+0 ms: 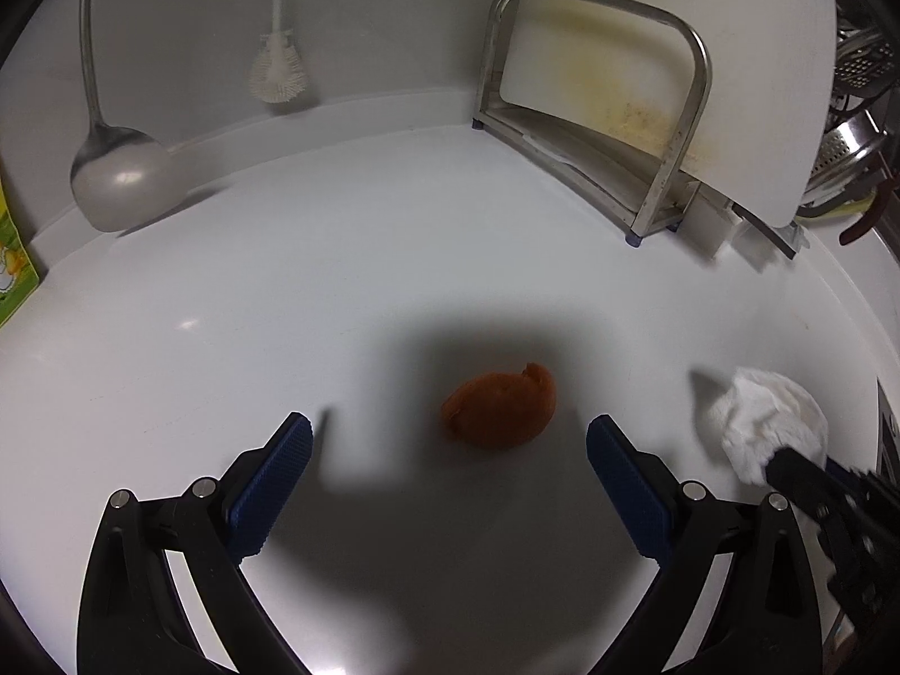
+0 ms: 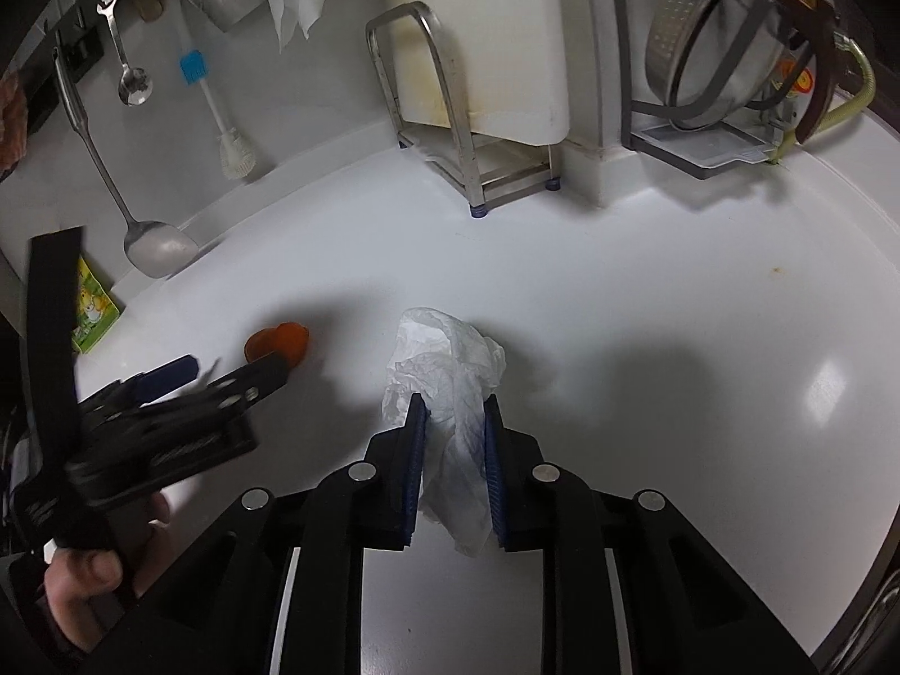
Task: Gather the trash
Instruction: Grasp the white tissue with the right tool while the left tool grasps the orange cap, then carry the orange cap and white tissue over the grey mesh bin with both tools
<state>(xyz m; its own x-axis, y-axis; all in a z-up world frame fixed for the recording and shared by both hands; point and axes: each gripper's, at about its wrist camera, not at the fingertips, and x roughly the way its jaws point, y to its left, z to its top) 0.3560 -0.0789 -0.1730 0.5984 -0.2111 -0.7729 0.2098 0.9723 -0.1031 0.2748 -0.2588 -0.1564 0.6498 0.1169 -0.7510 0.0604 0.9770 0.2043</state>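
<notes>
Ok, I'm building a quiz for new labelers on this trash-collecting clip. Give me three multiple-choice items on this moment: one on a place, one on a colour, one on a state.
1. Where does the orange peel lie?
A. on the white counter, ahead of the open left tool
B. inside the metal rack
C. in the ladle

2. What colour is the crumpled tissue?
A. green
B. white
C. orange

3. What is the state of the right tool?
A. wide open and empty
B. shut on the peel
C. shut on the tissue

Answers: 1 A, the peel sits on bare counter between the spread pads; 2 B, it is plainly white paper; 3 C, both pads press on the tissue.
</notes>
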